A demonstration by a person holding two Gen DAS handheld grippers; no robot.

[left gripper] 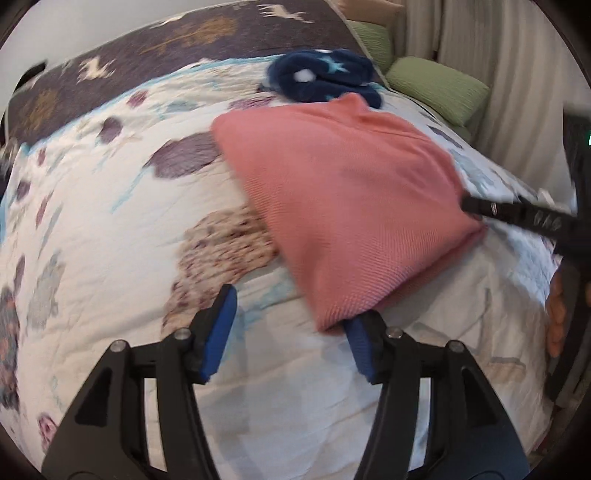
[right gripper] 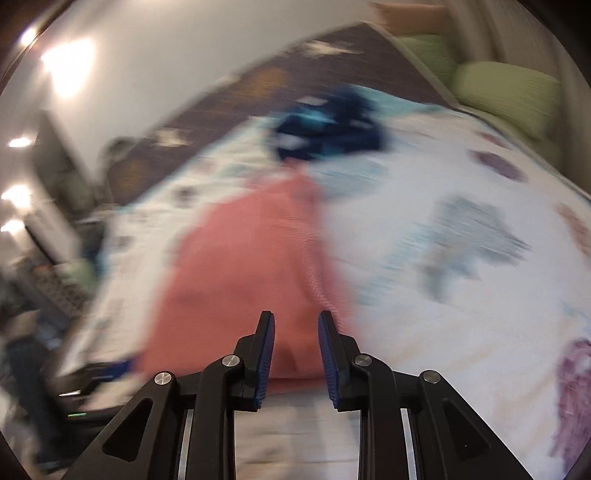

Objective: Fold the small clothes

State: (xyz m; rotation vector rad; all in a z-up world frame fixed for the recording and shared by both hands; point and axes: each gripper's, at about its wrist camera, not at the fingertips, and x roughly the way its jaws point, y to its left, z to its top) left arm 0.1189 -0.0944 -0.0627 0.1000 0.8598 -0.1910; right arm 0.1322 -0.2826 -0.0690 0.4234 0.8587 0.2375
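two garments lie on the patterned quilt in front of me: a folded salmon-pink garment near the bed's middle and a crumpled navy star-print piece just behind it, touching its far edge. my left claw is spread, pads clear of the cloth, its right pad just at the pink piece's near corner. my right claw stands narrowly parted over the pink cloth's near edge, pinching nothing; that view is badly blurred. green pillows sit by the curtain.
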